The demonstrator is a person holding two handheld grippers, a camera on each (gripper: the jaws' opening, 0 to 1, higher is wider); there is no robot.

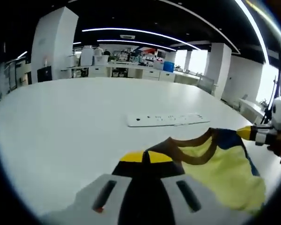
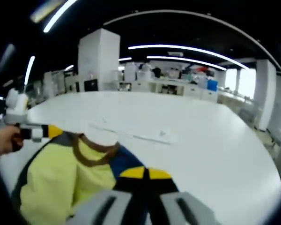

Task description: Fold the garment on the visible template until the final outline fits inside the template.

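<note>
We hold the garment (image 1: 215,161) stretched between both tools, its long axis running gripper to gripper. Our left gripper (image 1: 145,157) is pinched on one shoulder edge — soft yellow knit, brown collar, navy trim — and our right gripper (image 2: 145,173) is clamped on the other, above the smooth white table (image 1: 75,122)

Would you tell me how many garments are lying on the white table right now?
1. A yellow garment with brown neckline and blue trim lies on the white table, with the left gripper and right gripper both at its edges. Nothing else seems hidden.
</note>
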